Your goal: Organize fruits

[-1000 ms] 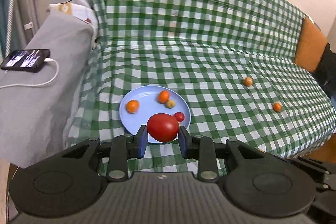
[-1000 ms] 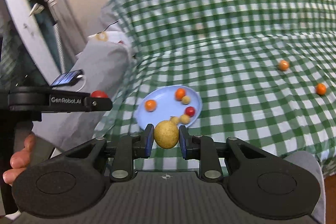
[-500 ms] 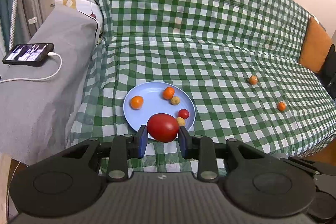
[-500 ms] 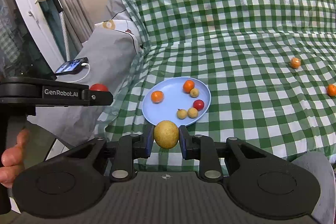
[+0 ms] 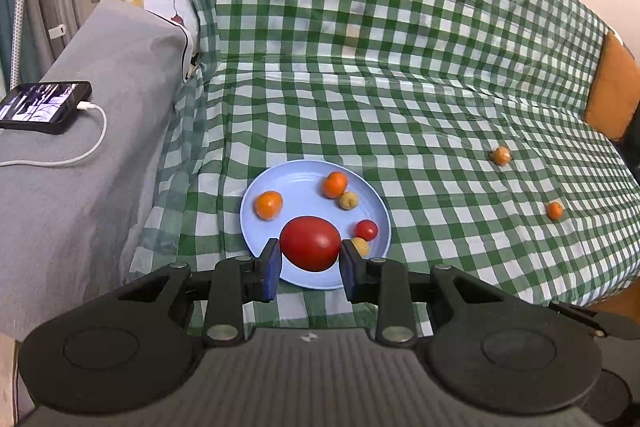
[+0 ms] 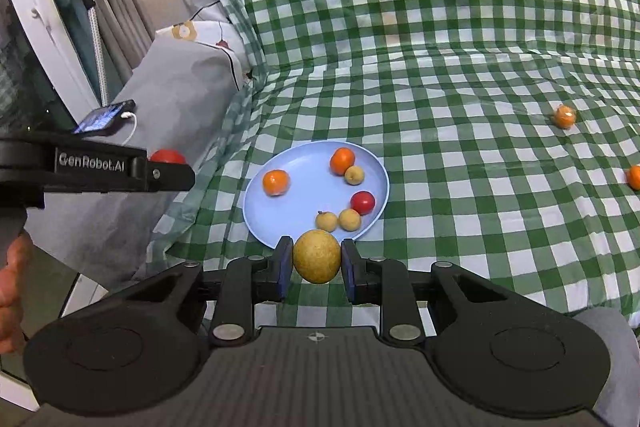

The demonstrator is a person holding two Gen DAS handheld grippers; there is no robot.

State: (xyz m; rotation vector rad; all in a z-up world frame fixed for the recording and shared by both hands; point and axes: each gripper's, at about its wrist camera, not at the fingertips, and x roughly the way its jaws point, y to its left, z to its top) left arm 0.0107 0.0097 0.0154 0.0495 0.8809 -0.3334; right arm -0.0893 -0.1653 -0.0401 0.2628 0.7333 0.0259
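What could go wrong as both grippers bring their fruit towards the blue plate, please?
1. The red tomato in the left gripper and the yellow pear in the right gripper head for the same near rim of the blue plate, so the grippers might collide.
2. Small fruits crowd that edge; a dropped pear could knock them off.

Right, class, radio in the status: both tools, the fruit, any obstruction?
Left tool shut on big red tomato. Right tool shut on round yellow pear. Round pale-blue plate ahead, unobstructed.
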